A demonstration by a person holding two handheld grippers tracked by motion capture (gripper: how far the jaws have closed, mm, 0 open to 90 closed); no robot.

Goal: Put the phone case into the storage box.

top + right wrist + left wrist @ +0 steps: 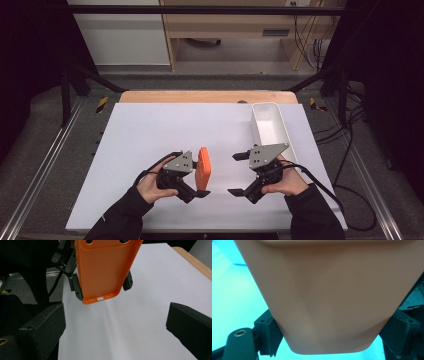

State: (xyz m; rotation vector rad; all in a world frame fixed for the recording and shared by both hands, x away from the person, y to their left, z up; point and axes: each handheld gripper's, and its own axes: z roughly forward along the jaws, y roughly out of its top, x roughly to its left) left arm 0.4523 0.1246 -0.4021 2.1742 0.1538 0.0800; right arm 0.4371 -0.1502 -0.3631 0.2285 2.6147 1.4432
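Up close our left gripper [199,191] pinches the orange phone case [202,168] by its edges above the table [150,130], right gripper [239,174] wide open and empty; looks light, bendy, so grab the rim.

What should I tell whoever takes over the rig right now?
Left claw: shut on the orange phone case, holding it on edge across its width, above the white sheet.
Right claw: open, nothing between its jaws, facing the case from the right, apart from it.
White bin: at the sheet's far right, looks empty.
Done: case picked up.
Left: probably a handover to the right claw or a placement; the case's destination is unclear.
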